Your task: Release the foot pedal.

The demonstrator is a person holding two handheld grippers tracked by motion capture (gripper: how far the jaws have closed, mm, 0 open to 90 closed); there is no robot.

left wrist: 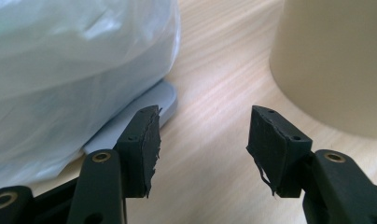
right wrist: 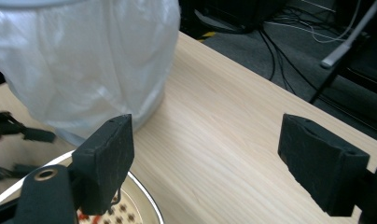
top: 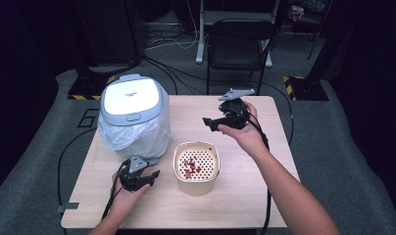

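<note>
A white bin (top: 132, 115) with a shut lid and a plastic liner bag stands at the table's left. In front of it and to its right is a cream tub (top: 196, 166) with a perforated insert holding red scraps. My left gripper (top: 152, 176) lies low on the table between the bin's base and the tub. In the left gripper view my left gripper (left wrist: 203, 144) is open and empty, with the bag (left wrist: 60, 60) on the left and the tub wall (left wrist: 336, 60) on the right. My right gripper (top: 209, 122) hovers beyond the tub, pointing left. In the right gripper view my right gripper (right wrist: 214, 158) is open over bare wood.
The wooden table (top: 245, 196) ends close behind the bin and the right hand. A black folding chair (top: 240, 41) stands past the far edge, with cables (top: 171, 73) across the grey floor. The bin's grey foot plate (left wrist: 144, 116) juts out beside my left jaw.
</note>
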